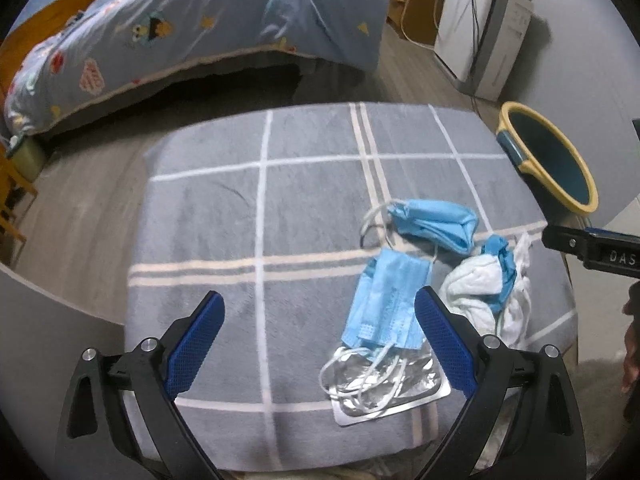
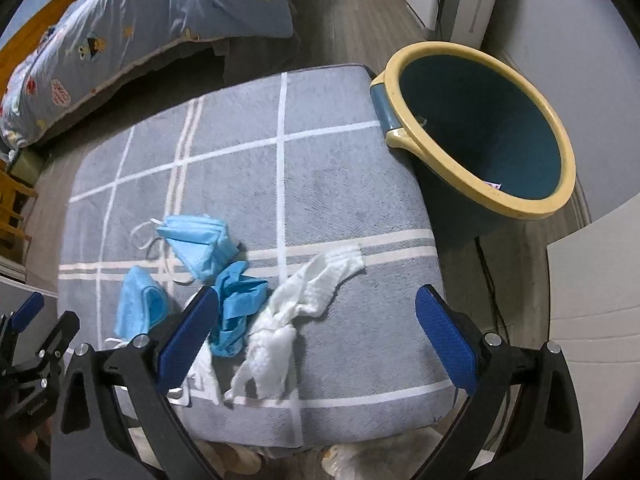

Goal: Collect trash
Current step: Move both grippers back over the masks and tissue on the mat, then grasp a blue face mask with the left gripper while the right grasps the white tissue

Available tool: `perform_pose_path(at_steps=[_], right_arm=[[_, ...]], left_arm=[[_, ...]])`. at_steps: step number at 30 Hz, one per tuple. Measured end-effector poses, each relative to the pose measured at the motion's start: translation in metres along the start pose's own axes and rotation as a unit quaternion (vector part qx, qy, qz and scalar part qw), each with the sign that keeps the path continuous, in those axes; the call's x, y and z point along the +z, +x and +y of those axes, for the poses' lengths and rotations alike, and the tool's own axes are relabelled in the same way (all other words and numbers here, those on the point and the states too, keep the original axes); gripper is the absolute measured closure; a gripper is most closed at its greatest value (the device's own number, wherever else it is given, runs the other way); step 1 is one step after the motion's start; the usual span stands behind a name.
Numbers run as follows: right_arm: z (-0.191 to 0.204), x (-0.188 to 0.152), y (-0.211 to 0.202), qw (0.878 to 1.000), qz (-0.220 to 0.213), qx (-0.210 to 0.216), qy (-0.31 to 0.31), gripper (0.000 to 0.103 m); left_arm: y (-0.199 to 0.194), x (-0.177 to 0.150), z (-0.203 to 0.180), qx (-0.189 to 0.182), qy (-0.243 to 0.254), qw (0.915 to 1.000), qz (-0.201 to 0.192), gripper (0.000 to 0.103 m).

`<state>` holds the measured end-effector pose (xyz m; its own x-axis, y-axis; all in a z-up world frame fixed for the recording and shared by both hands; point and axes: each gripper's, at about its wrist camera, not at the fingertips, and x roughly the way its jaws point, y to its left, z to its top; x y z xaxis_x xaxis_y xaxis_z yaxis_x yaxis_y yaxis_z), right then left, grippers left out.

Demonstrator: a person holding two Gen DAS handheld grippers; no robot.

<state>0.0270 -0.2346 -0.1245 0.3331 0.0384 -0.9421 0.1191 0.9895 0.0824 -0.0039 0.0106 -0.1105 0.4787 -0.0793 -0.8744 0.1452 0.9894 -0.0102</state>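
Trash lies on a grey checked blanket (image 1: pixel 304 200). A flat blue face mask (image 1: pixel 386 300) lies on a silver blister pack (image 1: pixel 396 392). A folded blue mask (image 1: pixel 436 222) sits behind it, and crumpled white tissue (image 1: pixel 480 296) with a blue scrap (image 1: pixel 502 268) lies to the right. My left gripper (image 1: pixel 320 340) is open above the blanket, left of the flat mask. My right gripper (image 2: pixel 318 340) is open over the white tissue (image 2: pixel 280 332), with the blue scrap (image 2: pixel 236 308) and both masks (image 2: pixel 200 244) to its left. The teal bucket with a yellow rim (image 2: pixel 480 128) stands off the blanket's right edge.
A bed with a patterned blue quilt (image 1: pixel 200 28) stands behind on wooden floor. A white appliance with cables (image 1: pixel 480 28) is at the back right. A white panel (image 2: pixel 596 288) is at the right, beside the bucket (image 1: pixel 548 156).
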Motion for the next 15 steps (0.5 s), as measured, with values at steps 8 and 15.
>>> perform_pose_path(at_steps=[8, 15], right_arm=[[-0.007, -0.003, 0.017, 0.999, 0.033, 0.011, 0.018, 0.035], [-0.013, 0.005, 0.031, 0.998, 0.048, 0.023, 0.042, 0.039]], left_arm=[[0.011, -0.001, -0.017, -0.012, 0.034, 0.9992, 0.019, 0.01], [0.022, 0.008, -0.034, -0.034, 0.061, 0.9971, 0.03, 0.022]])
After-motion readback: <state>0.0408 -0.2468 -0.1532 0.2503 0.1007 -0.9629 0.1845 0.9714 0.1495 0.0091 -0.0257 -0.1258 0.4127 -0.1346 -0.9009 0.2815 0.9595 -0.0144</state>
